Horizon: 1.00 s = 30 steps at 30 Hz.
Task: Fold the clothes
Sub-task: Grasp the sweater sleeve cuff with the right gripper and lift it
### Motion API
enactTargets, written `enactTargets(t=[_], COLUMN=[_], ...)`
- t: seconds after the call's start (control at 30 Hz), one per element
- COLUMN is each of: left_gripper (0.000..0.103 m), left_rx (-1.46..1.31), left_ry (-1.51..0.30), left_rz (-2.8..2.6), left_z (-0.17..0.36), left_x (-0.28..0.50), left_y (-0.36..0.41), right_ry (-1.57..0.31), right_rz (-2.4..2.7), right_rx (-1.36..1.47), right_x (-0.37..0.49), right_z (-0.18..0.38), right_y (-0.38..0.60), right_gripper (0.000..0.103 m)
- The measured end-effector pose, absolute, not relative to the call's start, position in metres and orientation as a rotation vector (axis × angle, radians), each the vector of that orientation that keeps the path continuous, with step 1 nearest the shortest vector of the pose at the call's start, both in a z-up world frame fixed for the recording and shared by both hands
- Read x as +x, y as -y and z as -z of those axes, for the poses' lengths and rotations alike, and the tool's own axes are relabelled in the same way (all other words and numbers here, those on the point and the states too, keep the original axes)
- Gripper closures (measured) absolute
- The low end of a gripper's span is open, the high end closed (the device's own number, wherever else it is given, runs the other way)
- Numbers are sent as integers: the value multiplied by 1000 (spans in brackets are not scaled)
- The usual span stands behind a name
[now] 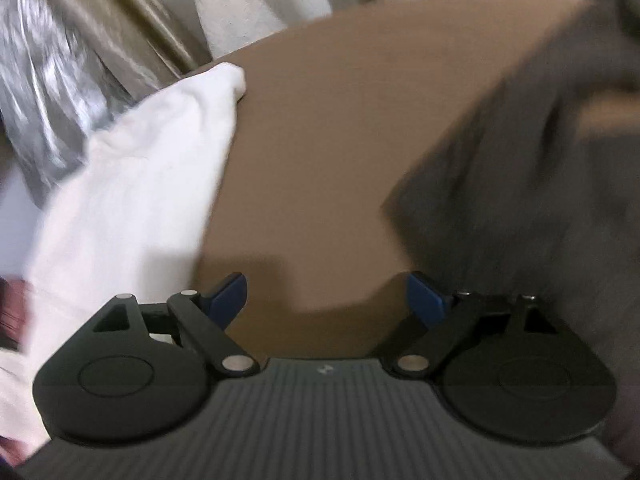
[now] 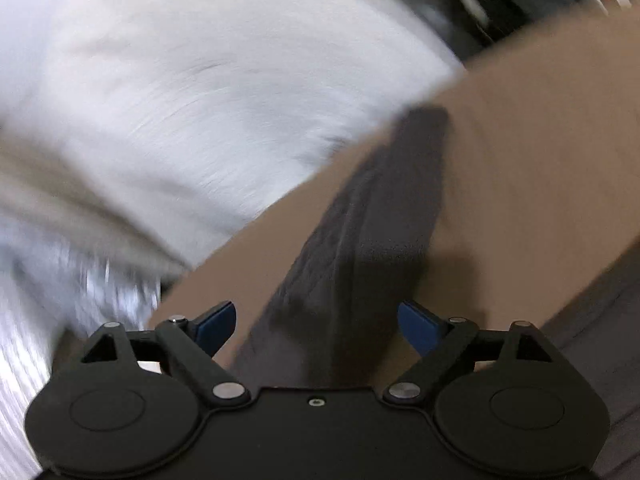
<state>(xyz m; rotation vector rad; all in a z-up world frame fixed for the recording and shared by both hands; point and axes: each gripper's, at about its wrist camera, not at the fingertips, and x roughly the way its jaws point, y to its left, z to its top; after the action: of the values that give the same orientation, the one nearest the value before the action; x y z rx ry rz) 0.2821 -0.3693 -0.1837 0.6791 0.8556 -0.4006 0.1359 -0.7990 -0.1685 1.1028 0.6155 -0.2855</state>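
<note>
A dark grey garment (image 1: 520, 152) lies on the brown table (image 1: 340, 120) at the right of the left wrist view, blurred. A white garment (image 1: 132, 184) lies at the left. My left gripper (image 1: 326, 296) is open and empty over bare table between the two. In the right wrist view a long strip of the dark grey garment (image 2: 368, 220) runs across the table (image 2: 520, 160) and passes between the spread blue fingertips (image 2: 218, 322) of my right gripper (image 2: 316, 322), which is open. The white garment (image 2: 192, 92) fills the upper left.
Silvery shiny fabric (image 1: 44, 80) and pale cloth (image 1: 248, 4) hang beyond the table's far edge in the left wrist view. Silvery material (image 2: 100, 280) shows at the left of the right wrist view, and dark clutter (image 2: 500, 4) lies past the table's edge at top right.
</note>
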Motion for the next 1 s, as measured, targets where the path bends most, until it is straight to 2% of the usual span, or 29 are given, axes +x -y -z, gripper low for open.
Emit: enactTargets(t=[0.07, 0.2, 0.23, 0.27, 0.3, 0.33, 0.43, 0.5, 0.63, 0.7, 0.73, 0.77, 0.87, 1.0], left_gripper=[16, 15, 15, 16, 20, 22, 24, 24, 24, 25, 25, 23, 21, 17], left_rx=[673, 501, 459, 429, 429, 435, 445, 433, 362, 304, 271, 236, 223, 245], left_ry=[-847, -916, -937, -962, -990, -999, -1003, -1010, -982, -930, -907, -892, -840, -878], left_rz=[420, 419, 423, 420, 396, 375, 374, 364, 416, 506, 551, 595, 671, 657], left_z=[186, 182, 182, 182, 185, 188, 191, 189, 182, 175, 170, 164, 148, 150], left_x=[281, 304, 310, 315, 318, 320, 320, 321, 319, 311, 308, 303, 295, 313], left_y=[366, 365, 365, 366, 369, 371, 372, 370, 366, 365, 365, 366, 379, 403], right_ry=[-662, -857, -887, -881, -868, -800, -441, -393, -593, -688, -725, -743, -721, -618], right_rz=[359, 597, 649, 621, 595, 576, 445, 464, 556, 512, 480, 432, 337, 576], right_rx=[1043, 657, 563, 531, 503, 517, 664, 688, 596, 621, 643, 648, 677, 631], right_x=[166, 225, 235, 237, 238, 230, 173, 144, 115, 108, 103, 97, 73, 36], right_z=[169, 184, 190, 191, 192, 182, 147, 139, 161, 179, 188, 191, 187, 169], right_y=[804, 798, 795, 793, 791, 791, 804, 817, 844, 855, 860, 863, 871, 890], right_gripper=[12, 12, 16, 43, 74, 82, 83, 82, 81, 71, 70, 62, 46, 39])
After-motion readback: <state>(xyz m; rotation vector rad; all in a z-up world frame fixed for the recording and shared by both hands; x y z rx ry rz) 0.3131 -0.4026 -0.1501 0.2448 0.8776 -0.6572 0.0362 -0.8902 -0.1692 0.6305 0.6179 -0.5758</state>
